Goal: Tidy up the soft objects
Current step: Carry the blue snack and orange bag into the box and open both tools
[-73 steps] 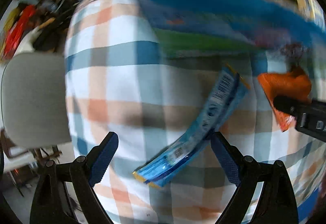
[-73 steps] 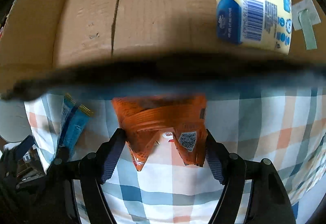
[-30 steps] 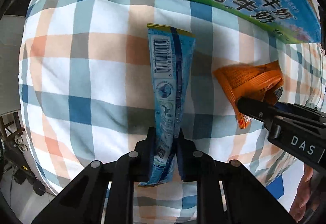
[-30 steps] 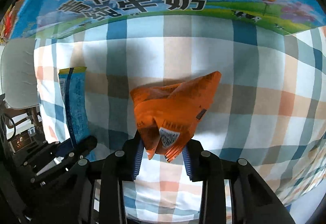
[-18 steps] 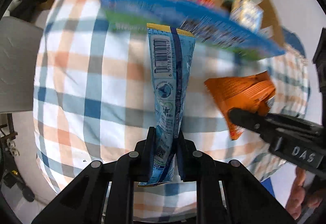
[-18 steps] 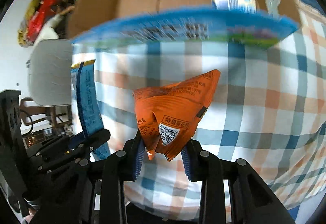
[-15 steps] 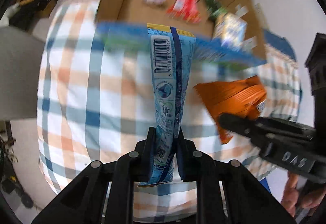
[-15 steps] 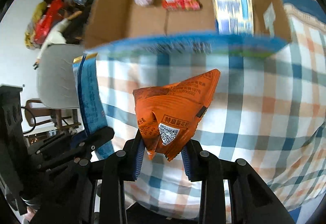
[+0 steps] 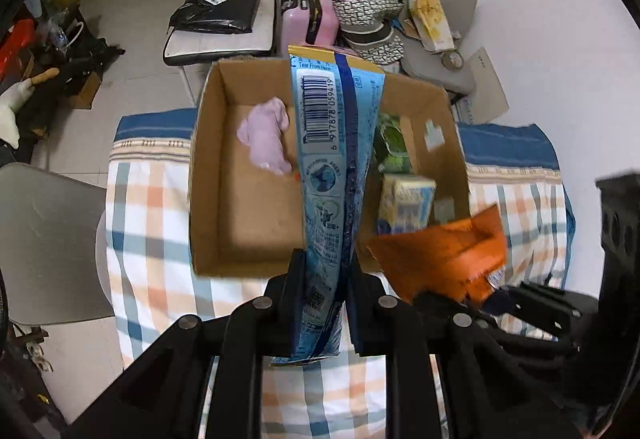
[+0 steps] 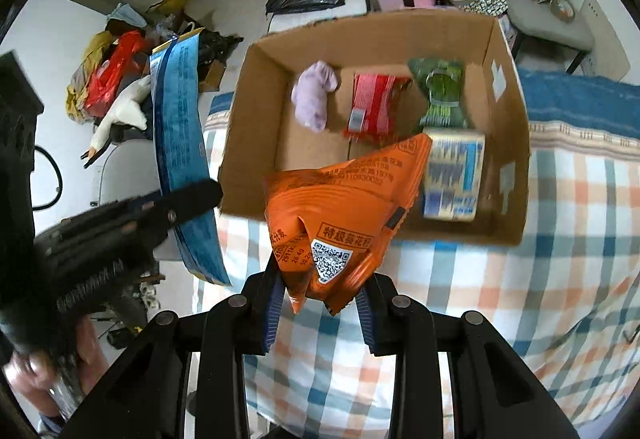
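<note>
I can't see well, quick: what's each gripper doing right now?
Left gripper: closed on the long blue packet.
Right gripper: closed on the orange packet.

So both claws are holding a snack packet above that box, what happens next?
Probably lower both and let go over the cardboard box: the left gripper pinches the blue packet, the right gripper the orange packet, and bare floor shows inside.

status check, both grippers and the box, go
Left gripper shut on blue packet. Right gripper shut on orange packet. Both held above the cardboard box. Nothing blocking the drop.
</note>
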Available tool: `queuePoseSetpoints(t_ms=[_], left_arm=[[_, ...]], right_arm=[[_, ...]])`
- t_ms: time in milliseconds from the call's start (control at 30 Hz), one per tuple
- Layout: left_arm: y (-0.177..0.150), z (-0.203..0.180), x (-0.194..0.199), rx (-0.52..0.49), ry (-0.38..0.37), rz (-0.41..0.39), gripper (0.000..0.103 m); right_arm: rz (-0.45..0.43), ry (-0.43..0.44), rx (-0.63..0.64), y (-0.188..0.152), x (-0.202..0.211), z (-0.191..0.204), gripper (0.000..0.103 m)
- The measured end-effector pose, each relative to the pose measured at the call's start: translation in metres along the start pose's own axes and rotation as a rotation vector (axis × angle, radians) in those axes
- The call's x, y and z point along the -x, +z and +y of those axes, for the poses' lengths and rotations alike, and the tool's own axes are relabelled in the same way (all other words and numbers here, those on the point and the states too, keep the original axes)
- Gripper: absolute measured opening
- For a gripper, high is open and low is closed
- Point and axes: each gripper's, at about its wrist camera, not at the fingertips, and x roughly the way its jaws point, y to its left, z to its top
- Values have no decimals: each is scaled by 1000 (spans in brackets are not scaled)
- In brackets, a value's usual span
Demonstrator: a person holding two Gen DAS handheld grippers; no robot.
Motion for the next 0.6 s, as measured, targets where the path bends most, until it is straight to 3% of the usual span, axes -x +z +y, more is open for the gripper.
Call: queuePoseSetpoints(t_ms=[267,600], left_arm=[[55,12,-48,37,-9,109,16],[73,28,-121,67,8,252,16]], right_arm=[[31,-59,-25,46,-33,-9,34],[141,-75,-86,69,-99,-35,34]])
